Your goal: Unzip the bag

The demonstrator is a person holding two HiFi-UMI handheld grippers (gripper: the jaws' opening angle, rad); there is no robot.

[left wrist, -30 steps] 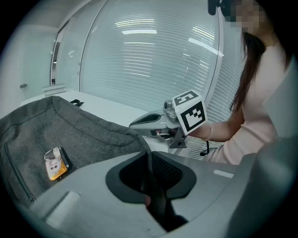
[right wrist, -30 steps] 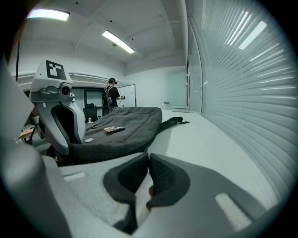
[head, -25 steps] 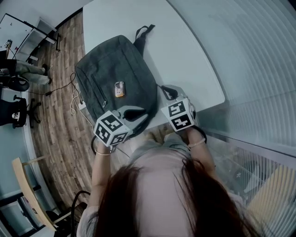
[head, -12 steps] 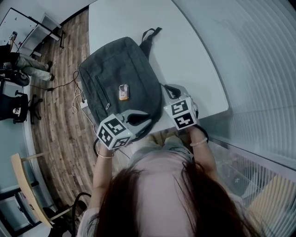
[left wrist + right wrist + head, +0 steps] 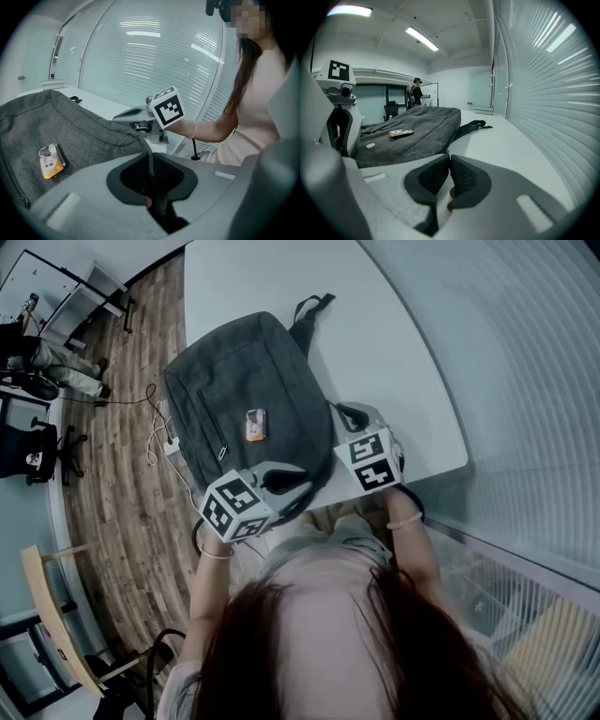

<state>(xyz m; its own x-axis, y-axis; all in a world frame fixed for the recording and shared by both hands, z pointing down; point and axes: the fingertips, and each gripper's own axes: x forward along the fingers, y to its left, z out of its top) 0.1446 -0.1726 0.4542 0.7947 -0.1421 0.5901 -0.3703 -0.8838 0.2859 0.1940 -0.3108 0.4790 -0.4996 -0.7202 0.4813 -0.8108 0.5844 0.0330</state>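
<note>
White table (image 5: pixel 394 343) carries grey bag (image 5: pixel 239 381) lying flat; left gripper (image 5: pixel 151 164) jaws part-closed, pinching bag's near edge fabric; right gripper (image 5: pixel 449 161) jaws nearly together at bag's corner, nothing discernible between.

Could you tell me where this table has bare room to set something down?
The wide strip of table right of the bag, toward the blinds, is bare, as is the far end beyond its strap. The near edge is crowded: the left gripper and right gripper both meet the bag there.
</note>
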